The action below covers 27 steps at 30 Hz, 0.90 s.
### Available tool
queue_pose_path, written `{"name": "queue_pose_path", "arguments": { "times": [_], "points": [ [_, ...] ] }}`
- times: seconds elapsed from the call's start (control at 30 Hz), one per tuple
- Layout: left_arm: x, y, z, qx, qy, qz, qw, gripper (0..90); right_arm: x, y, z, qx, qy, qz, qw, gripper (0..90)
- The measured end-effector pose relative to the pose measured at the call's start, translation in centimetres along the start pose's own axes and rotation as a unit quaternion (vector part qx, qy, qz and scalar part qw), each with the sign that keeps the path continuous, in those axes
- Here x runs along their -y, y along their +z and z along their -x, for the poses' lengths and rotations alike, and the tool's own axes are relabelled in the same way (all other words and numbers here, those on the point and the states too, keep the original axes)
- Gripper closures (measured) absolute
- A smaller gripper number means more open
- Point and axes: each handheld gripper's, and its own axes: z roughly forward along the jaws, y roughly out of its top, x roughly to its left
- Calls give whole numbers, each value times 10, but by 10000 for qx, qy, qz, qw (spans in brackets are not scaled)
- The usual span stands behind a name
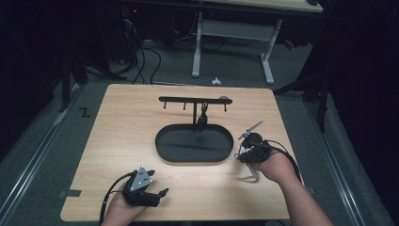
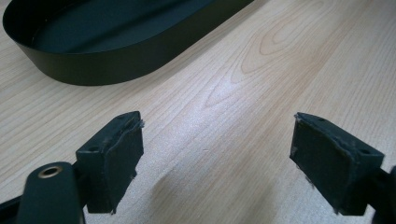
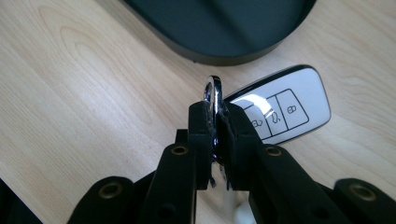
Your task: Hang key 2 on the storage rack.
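right gripper (image 3: pixel 214 126) pinches the metal ring (image 3: pixel 213 91) — key fob (image 3: pixel 280 109) hanging just beside its jaws

It looked like a lab: a bare wooden table (image 1: pixel 141 141) stood on grey carpet (image 1: pixel 235 70) in a dark room, with loose cables (image 1: pixel 141 61) and a white-legged desk (image 1: pixel 268 61) beyond the table.

Bare table (image 1: pixel 117 141) lies open left; oval tray (image 1: pixel 162 153) and hook stand (image 1: pixel 194 100) block the middle
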Motion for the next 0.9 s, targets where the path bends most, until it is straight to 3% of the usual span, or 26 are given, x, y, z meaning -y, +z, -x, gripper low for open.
{"name": "queue_pose_path", "arguments": {
  "times": [0.5,0.9],
  "points": [
    [0,-1,-1,-20,-12,38,10000,175,-17,-46,5,152,81,445,9989,834],
    [0,-3,-2,-7,-10,35,10000,176,-37,-59,9,210,61,546,9983,835]
  ]
}}
